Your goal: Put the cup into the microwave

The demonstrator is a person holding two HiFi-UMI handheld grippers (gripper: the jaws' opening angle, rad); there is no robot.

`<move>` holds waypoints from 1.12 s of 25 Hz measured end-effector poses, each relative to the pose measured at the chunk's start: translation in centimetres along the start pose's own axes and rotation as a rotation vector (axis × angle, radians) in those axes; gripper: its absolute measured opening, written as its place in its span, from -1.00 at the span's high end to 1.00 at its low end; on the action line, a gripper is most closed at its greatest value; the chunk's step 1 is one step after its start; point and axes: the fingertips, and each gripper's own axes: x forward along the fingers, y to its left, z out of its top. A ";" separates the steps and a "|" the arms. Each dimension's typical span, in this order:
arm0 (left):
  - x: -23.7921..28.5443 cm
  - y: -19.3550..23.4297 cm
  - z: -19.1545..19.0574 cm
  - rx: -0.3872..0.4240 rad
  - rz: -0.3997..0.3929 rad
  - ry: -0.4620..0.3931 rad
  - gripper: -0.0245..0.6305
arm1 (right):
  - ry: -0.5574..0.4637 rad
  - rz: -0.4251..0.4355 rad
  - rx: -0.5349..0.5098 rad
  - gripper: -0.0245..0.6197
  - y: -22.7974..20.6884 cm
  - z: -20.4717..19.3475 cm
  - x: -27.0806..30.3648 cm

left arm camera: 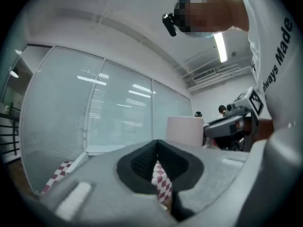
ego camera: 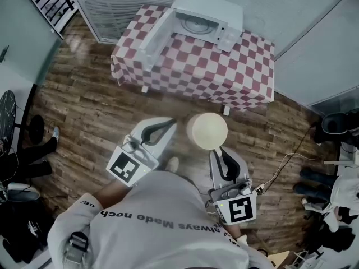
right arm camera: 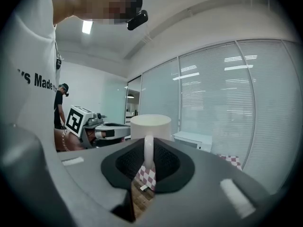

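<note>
Carrying: the cup, pinched by its handle in my right tongs, so it hangs upright with the body out front
Left tongs: squeezed together, nothing in them, hovering beside the cup
Microwave: on the checkered bench, well ahead of me
Door: swung open already, so I reckon I just walk up and slide the cup in
Cup location: in the air over the wood floor, short of the bench

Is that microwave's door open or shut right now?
Open. The microwave door stands swung out from the front, and the round turntable inside shows.
</note>
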 end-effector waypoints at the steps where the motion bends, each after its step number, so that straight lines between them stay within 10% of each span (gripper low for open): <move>1: 0.2 0.0 -0.1 -0.002 0.005 0.002 0.91 | 0.001 0.001 -0.004 0.78 -0.2 0.0 0.0; 28: 6.7 6.0 -0.7 -0.007 0.019 -0.004 0.91 | -0.001 -0.007 -0.016 0.79 -6.7 0.5 7.0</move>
